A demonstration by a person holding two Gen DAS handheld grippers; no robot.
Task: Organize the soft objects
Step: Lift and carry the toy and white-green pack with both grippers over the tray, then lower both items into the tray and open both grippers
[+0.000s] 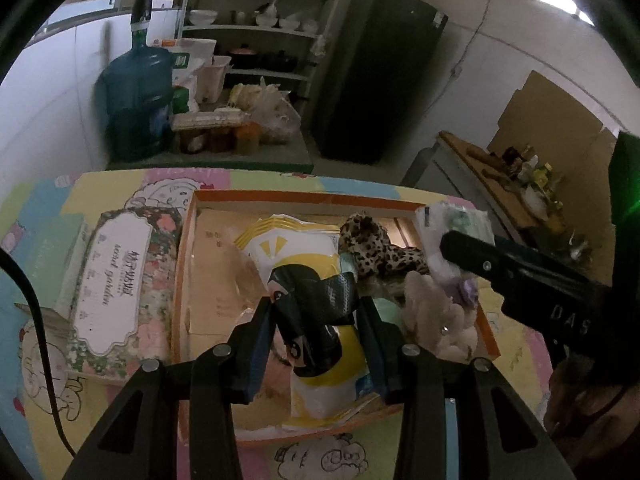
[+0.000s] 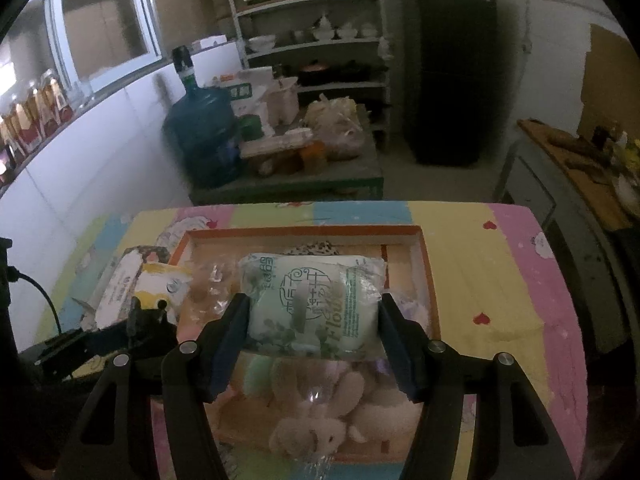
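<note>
An orange-rimmed cardboard tray (image 1: 304, 198) (image 2: 300, 232) lies on the pastel cartoon tablecloth. My left gripper (image 1: 316, 308) is shut on a yellow, white and black soft pack (image 1: 320, 344) and holds it over the tray's middle. My right gripper (image 2: 313, 304) is shut on a pale green tissue pack (image 2: 312, 300) above the tray. That pack (image 1: 452, 224) and the right gripper's finger (image 1: 480, 256) also show in the left wrist view. In the tray lie a leopard-print plush (image 1: 376, 248) and a beige plush bunny (image 2: 320, 424) (image 1: 436, 312) in clear wrap.
A floral tissue box (image 1: 116, 280) lies left of the tray, with a black cable (image 1: 36, 320) beside it. Beyond the table stand a blue water jug (image 1: 136, 96), shelves with bowls (image 1: 256, 28) and a black fridge (image 1: 380, 72). A counter with bottles (image 1: 520, 184) runs along the right.
</note>
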